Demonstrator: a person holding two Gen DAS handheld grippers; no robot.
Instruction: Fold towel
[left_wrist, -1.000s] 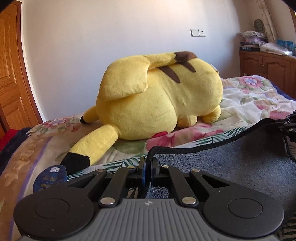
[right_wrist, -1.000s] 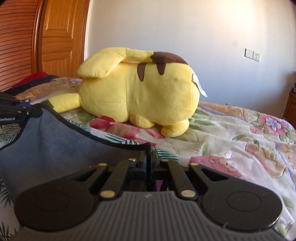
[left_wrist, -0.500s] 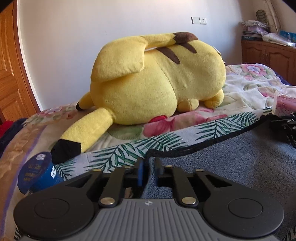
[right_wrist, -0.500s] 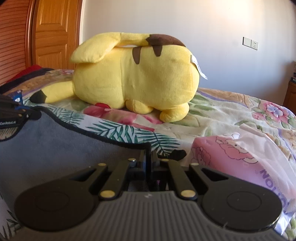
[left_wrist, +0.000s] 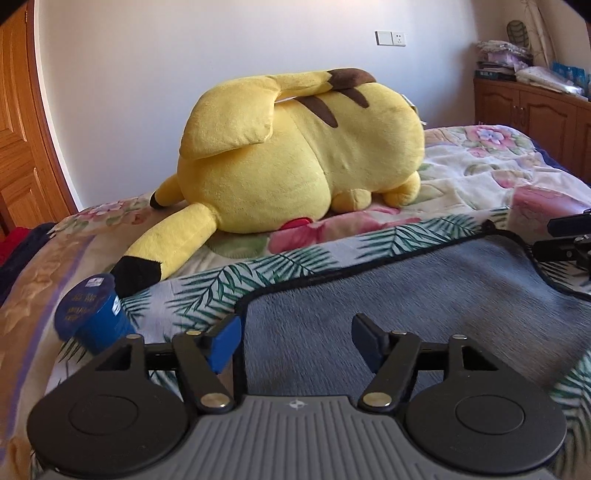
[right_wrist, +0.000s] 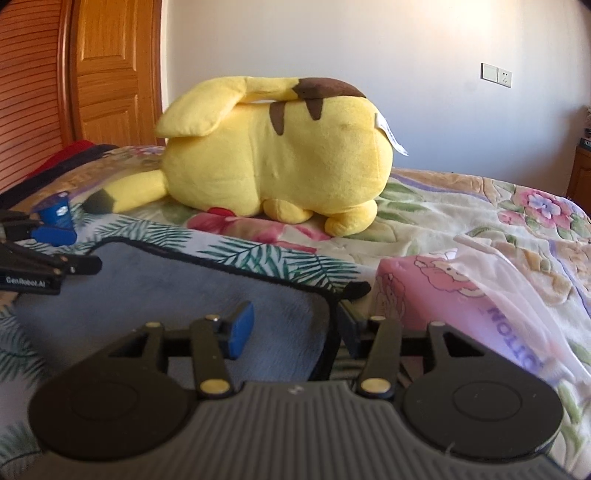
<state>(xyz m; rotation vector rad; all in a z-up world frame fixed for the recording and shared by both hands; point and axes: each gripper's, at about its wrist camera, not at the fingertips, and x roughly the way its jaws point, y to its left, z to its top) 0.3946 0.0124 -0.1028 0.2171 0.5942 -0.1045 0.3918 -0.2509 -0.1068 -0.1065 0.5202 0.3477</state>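
A grey towel (left_wrist: 406, 295) with black trim lies flat on the bed; it also shows in the right wrist view (right_wrist: 192, 291). My left gripper (left_wrist: 295, 341) is open over the towel's near left corner, holding nothing. My right gripper (right_wrist: 293, 328) is open over the towel's near right corner, holding nothing; the towel's black edge runs between its jaws. Each gripper shows at the side of the other's view, the right one (left_wrist: 565, 240) and the left one (right_wrist: 37, 258).
A large yellow plush toy (left_wrist: 303, 158) lies on the floral bedspread (left_wrist: 480, 177) beyond the towel. A blue cup (left_wrist: 90, 314) lies left of the towel. A pink packet (right_wrist: 461, 295) in clear plastic lies right of it. Wooden door left, cabinet (left_wrist: 535, 107) far right.
Both grippers lowered the towel edge onto the bed, then opened and let go of it. The towel now lies flat.
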